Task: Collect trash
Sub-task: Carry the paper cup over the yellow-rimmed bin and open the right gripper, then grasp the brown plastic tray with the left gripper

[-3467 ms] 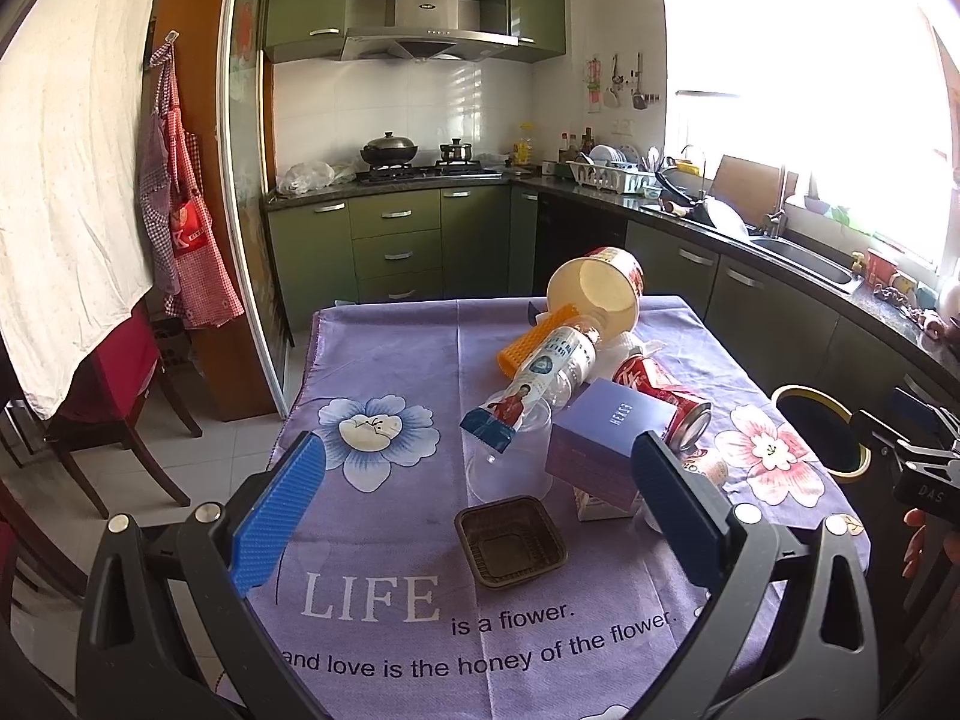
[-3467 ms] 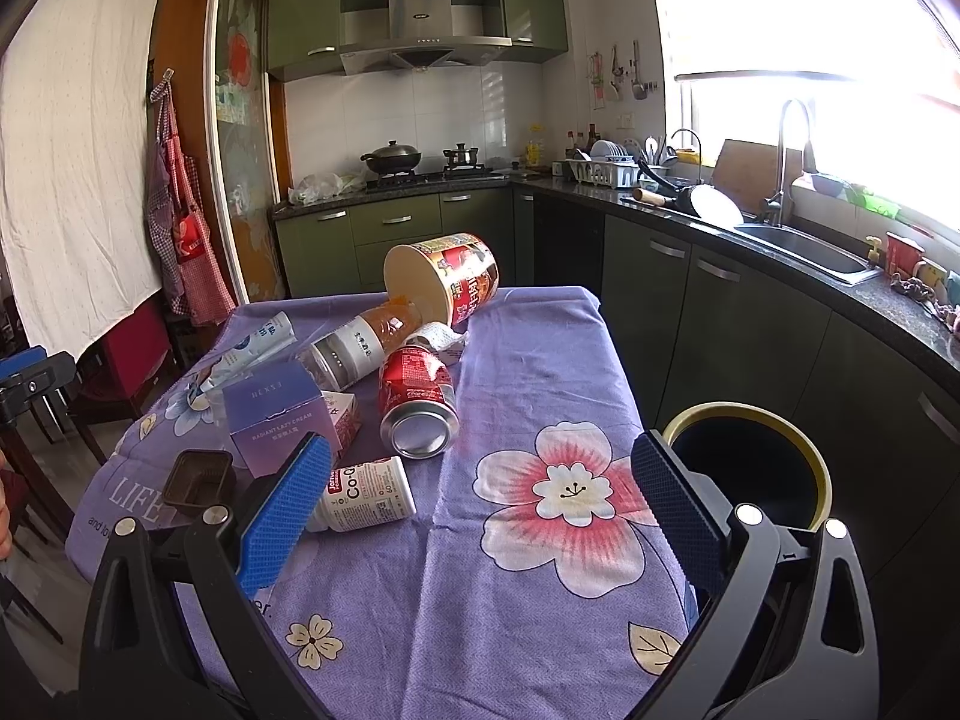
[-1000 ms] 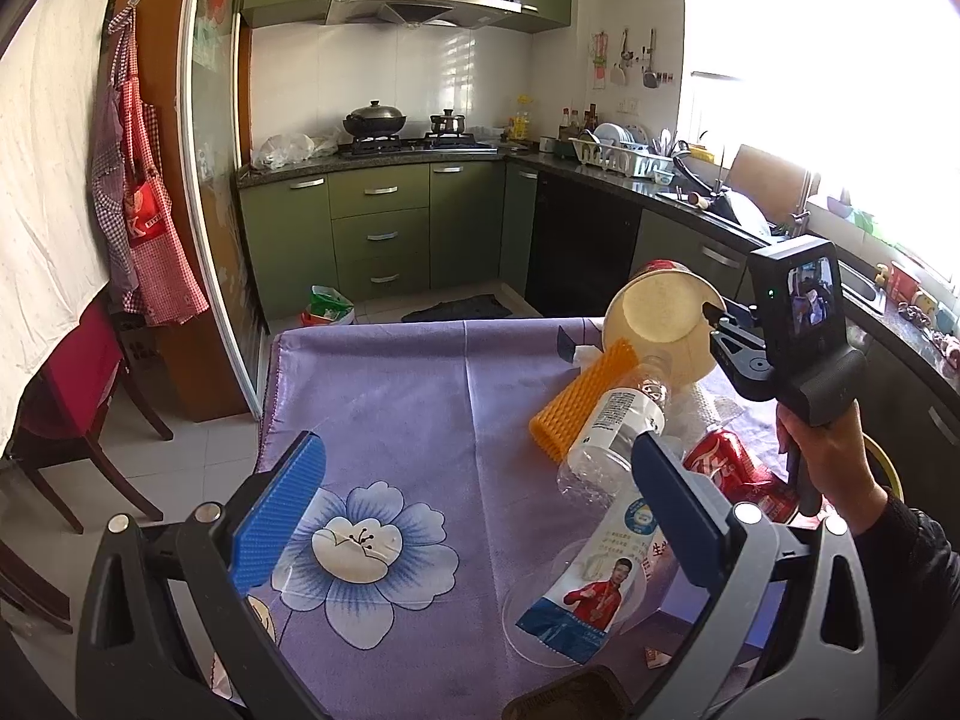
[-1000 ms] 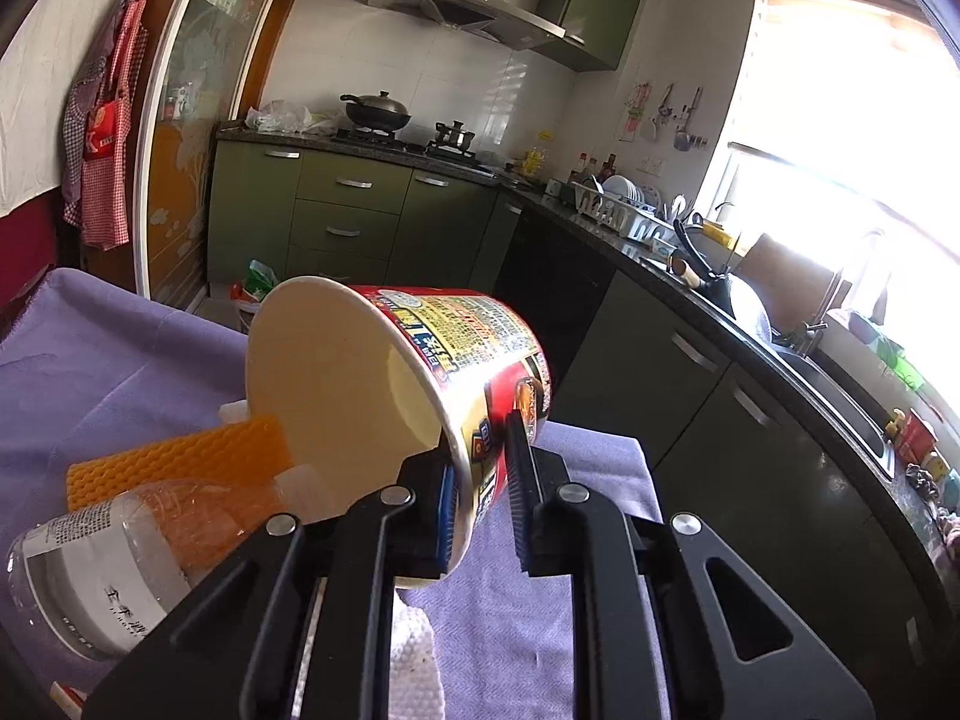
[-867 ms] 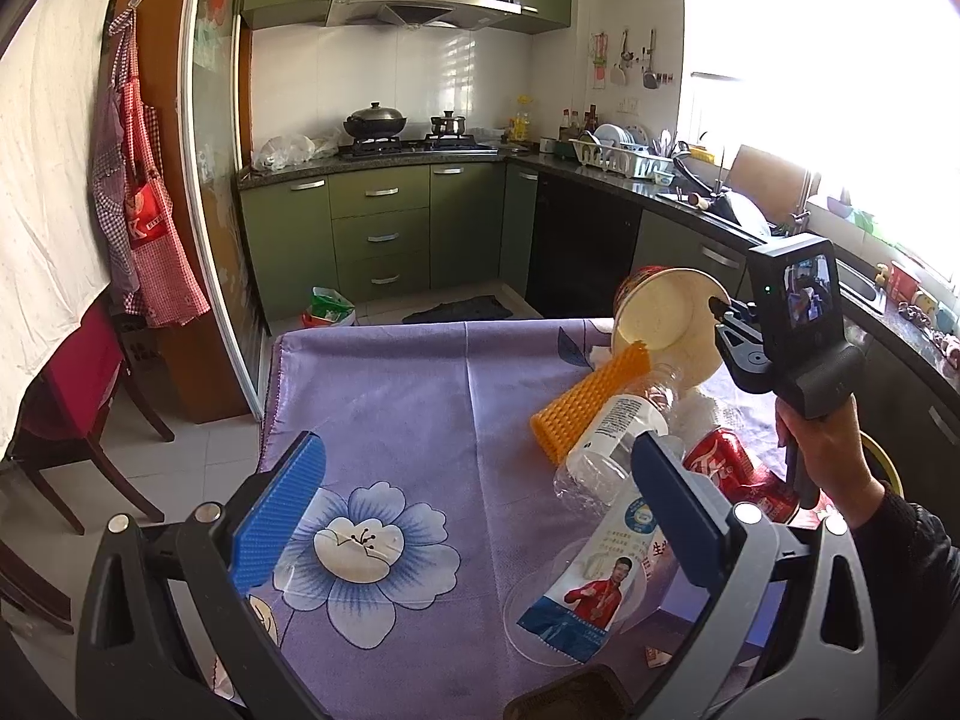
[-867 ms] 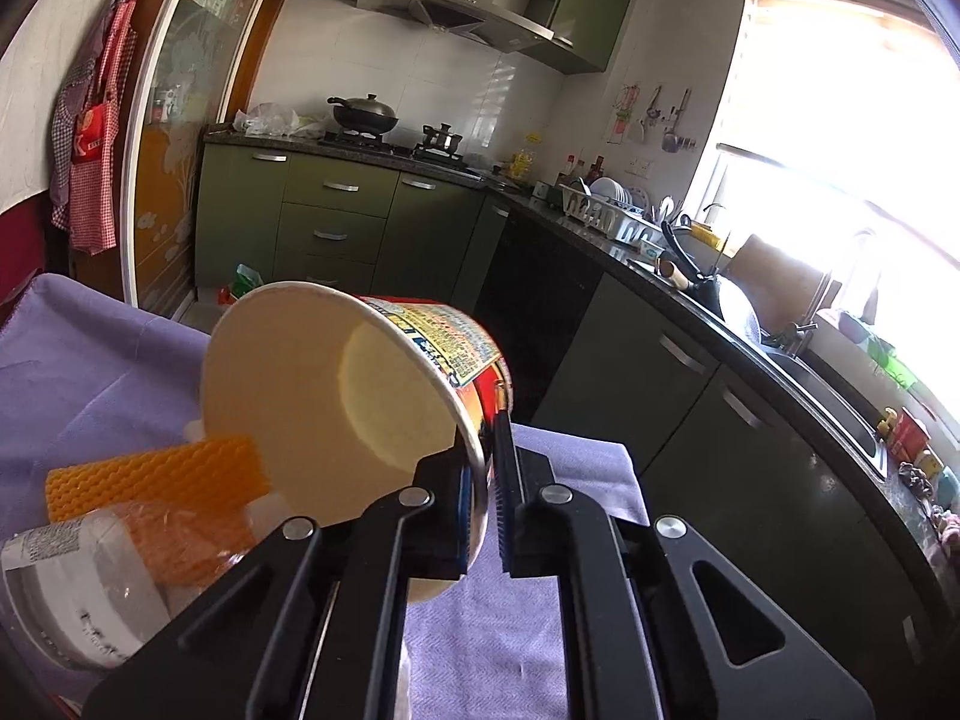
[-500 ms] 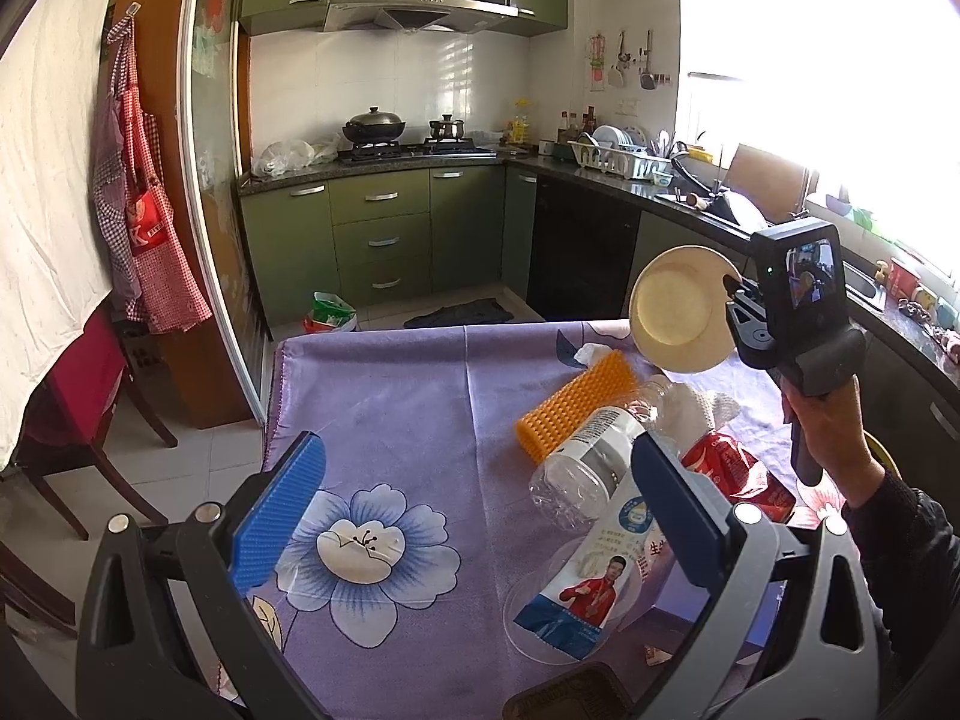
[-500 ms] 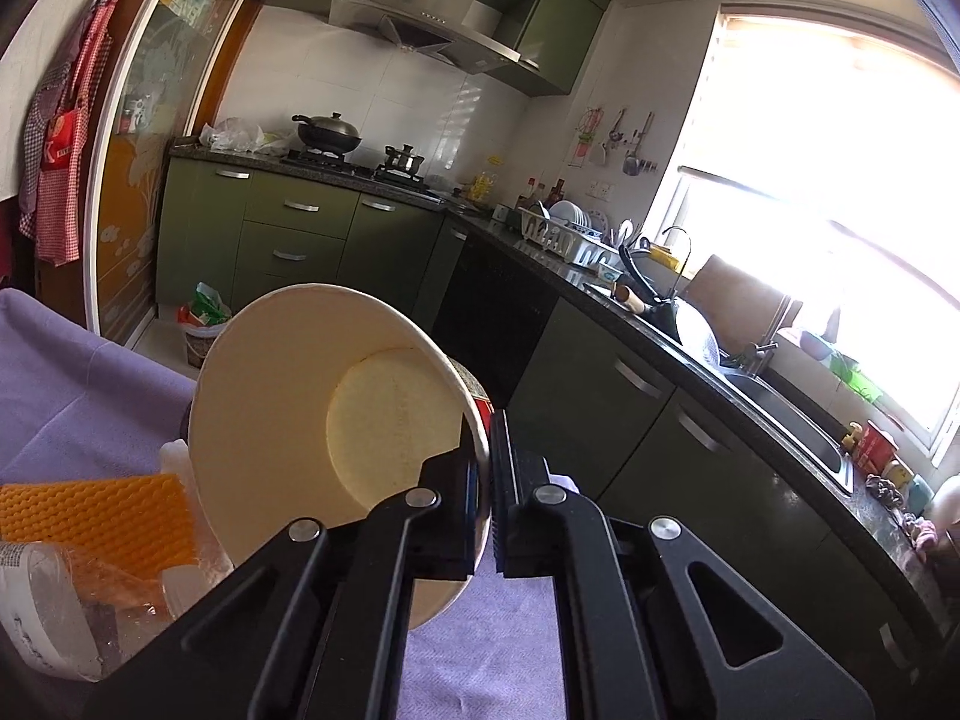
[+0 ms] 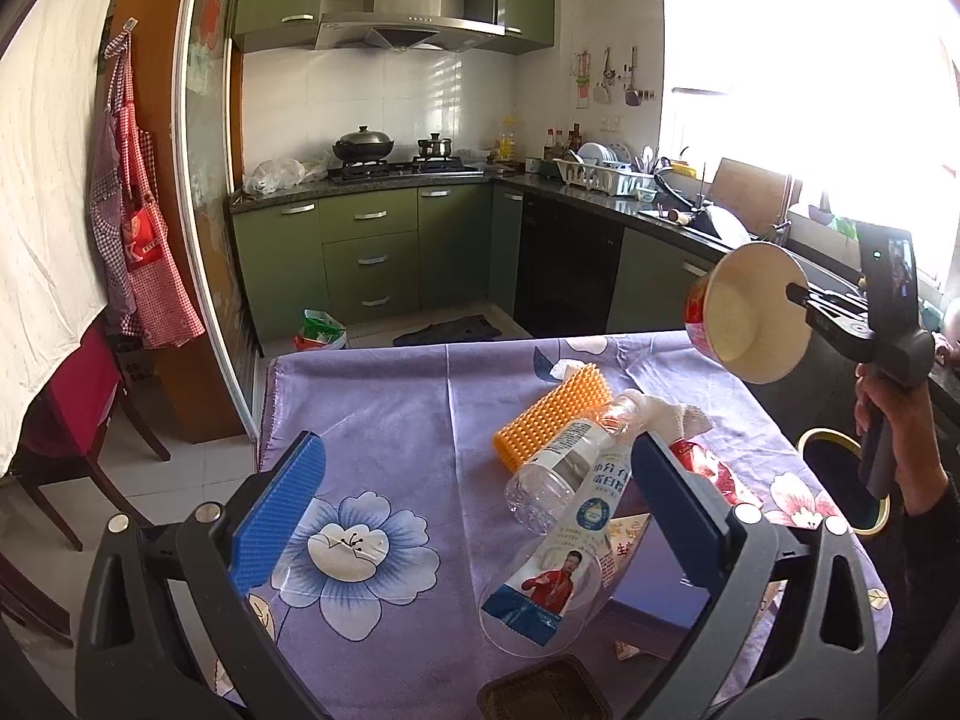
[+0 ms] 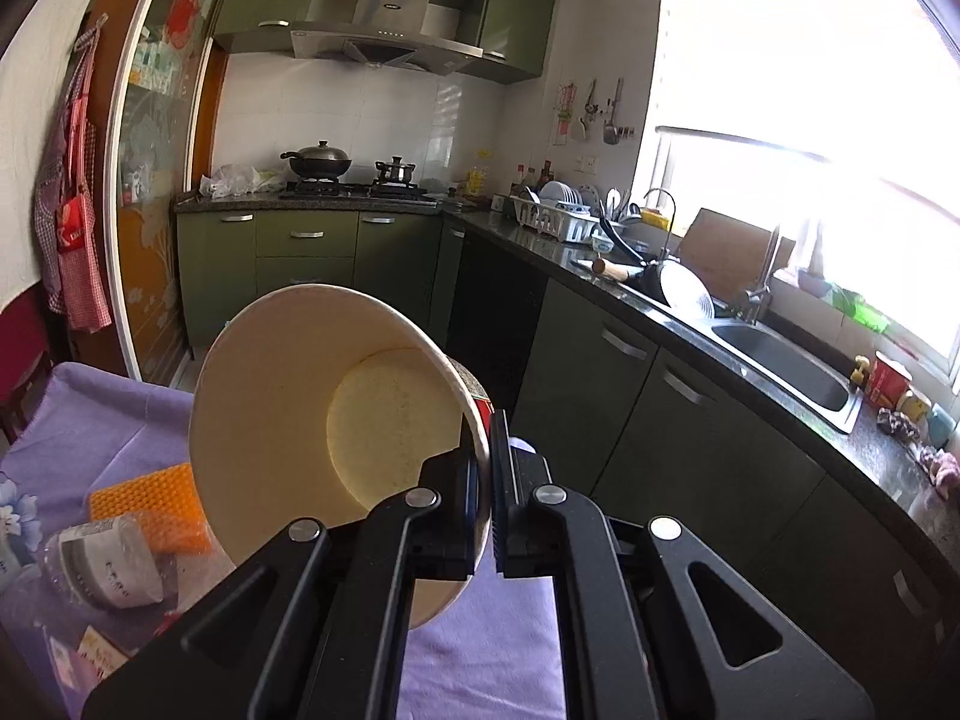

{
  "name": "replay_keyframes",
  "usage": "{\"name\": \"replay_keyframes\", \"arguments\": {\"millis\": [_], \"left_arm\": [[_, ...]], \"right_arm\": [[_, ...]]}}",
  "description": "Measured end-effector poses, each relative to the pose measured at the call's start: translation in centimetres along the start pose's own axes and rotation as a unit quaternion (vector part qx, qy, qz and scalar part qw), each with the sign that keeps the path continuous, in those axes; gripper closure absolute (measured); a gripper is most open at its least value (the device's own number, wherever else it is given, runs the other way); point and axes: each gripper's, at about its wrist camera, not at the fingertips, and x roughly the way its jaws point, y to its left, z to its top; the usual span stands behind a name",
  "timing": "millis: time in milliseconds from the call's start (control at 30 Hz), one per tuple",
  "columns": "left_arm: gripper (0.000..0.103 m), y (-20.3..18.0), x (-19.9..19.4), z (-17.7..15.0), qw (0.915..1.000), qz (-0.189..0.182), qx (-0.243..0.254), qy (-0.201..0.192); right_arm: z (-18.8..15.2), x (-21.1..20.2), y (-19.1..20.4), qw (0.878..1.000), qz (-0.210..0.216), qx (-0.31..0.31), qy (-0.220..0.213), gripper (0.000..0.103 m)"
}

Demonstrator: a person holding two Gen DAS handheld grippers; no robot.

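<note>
The right gripper [image 10: 485,480] pinched the rim of an empty instant-noodle cup [image 10: 336,414] between its pressed-together pads, holding it in the air above the far right part of the desk [image 9: 384,420], mouth tilted toward the camera. The left gripper [image 9: 474,510] hung spread wide and empty over the purple flowered cloth. On the desk lay an orange honeycomb pad [image 9: 552,414], a clear plastic bottle [image 9: 564,468] and a crushed red can [image 9: 702,468]. A yellow-rimmed bin [image 9: 840,450] stood beside the desk.

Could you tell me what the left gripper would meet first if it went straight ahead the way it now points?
Probably the clear plastic bottle lying on the purple tablecloth, with the orange brush just behind it. The open left gripper points slightly downward, though depth is uncertain.
</note>
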Motion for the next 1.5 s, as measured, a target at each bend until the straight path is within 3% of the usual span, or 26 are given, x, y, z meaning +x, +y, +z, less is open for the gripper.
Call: {"name": "replay_keyframes", "arguments": {"millis": [167,300,433,567,800,1033,1067,1100,1133,1333,1500], "left_arm": [[0.006,-0.9,-1.9,-0.2,0.9998,-0.014,0.0,-0.014],[0.006,-1.7,-3.1,-0.9,0.9994,-0.025,0.0,-0.025],[0.006,-2.8,-3.7,-1.3,0.9992,-0.031,0.002,-0.027],[0.006,-3.4,-3.9,-1.4,0.9991,-0.032,0.001,-0.028],[0.006,-4.9,-4.0,-1.3,0.9991,-0.032,0.016,-0.024],[0.006,-5.3,-3.5,-1.3,0.9992,-0.03,0.018,-0.017],[0.006,-5.4,-3.4,-1.3,0.9993,-0.03,0.018,-0.016],[0.006,-5.4,-3.3,-1.3,0.9993,-0.03,0.019,-0.014],[0.006,-5.4,-3.3,-1.3,0.9993,-0.03,0.019,-0.013],[0.006,-5.5,-3.0,-1.8,0.9992,-0.034,0.02,-0.003],[0.006,-5.5,-3.4,-2.4,0.999,-0.037,0.026,0.005]], "right_arm": [[-2.1,-4.4,-8.8,0.997,0.002,0.056,0.057,0.099],[-5.9,-6.3,-17.4,0.987,-0.024,0.115,0.114,0.098],[-10.7,-5.9,-25.3,0.963,-0.028,0.194,0.185,0.098],[-15.5,-3.4,-30.0,0.935,-0.023,0.255,0.247,0.098],[-21.3,2.3,-33.2,0.903,-0.023,0.273,0.331,0.098],[-24.6,5.1,-32.7,0.888,-0.007,0.264,0.376,0.096],[-24.6,5.2,-32.6,0.887,-0.011,0.267,0.377,0.089],[-24.7,5.2,-32.7,0.888,-0.021,0.263,0.377,0.071],[-24.4,5.0,-32.4,0.892,-0.033,0.254,0.372,0.065],[-22.5,0.3,-31.2,0.915,-0.018,0.243,0.321,0.063],[-21.7,-5.1,-28.3,0.933,0.038,0.231,0.275,0.056]]}}
